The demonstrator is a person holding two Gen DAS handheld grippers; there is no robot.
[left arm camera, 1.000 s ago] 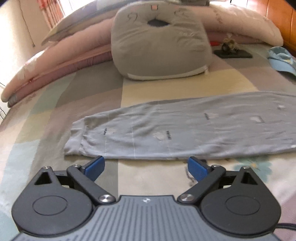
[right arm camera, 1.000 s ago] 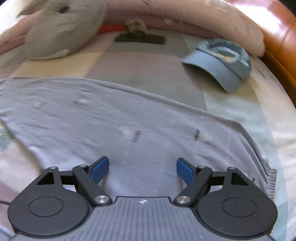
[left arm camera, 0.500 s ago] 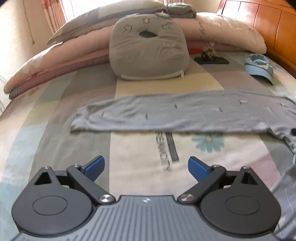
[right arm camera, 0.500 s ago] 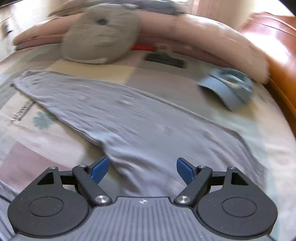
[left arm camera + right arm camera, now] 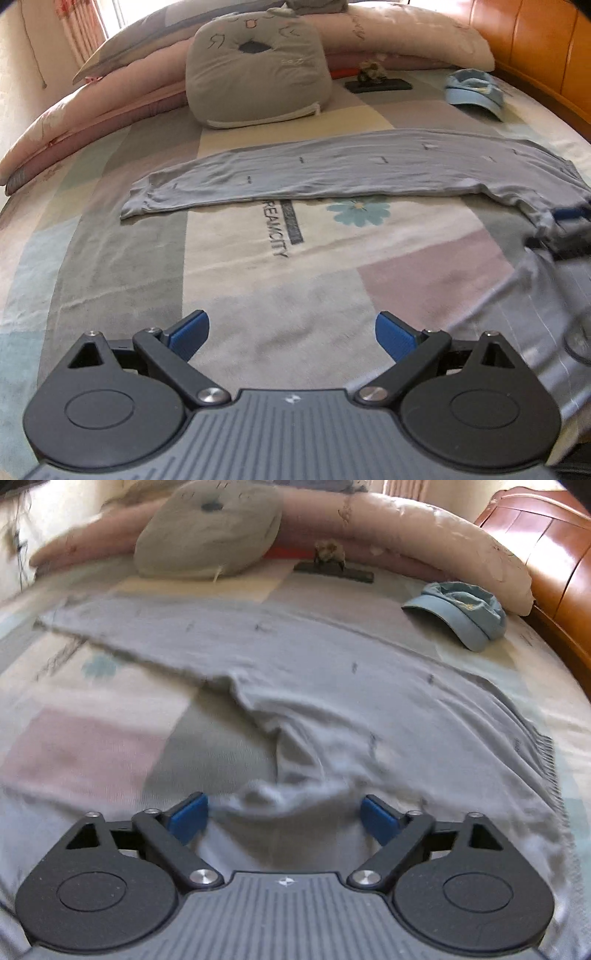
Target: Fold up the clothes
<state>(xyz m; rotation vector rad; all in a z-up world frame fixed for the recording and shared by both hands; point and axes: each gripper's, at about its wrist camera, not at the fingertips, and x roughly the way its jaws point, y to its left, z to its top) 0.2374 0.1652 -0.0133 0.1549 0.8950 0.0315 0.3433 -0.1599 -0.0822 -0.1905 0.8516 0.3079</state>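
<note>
The left claw [image 5: 291, 334] hung wide apart over bare bedspread, nothing between its blue pads! The grey trousers [image 5: 332, 173] lay stretched across the middle of the bed [image 5: 258, 280], one leg reaching toward the left edge, waistband toward the right edge. The right claw [image 5: 282, 814] was spreading wider, with bunched trouser cloth between its pads but not pinched. A blue cap [image 5: 465, 613] sat near the far right corner, beside the grey cushion [image 5: 255, 74] and pillows.

trousers [image 5: 332, 173] on bedspread [image 5: 258, 280], cap [image 5: 461, 609] behind
</note>
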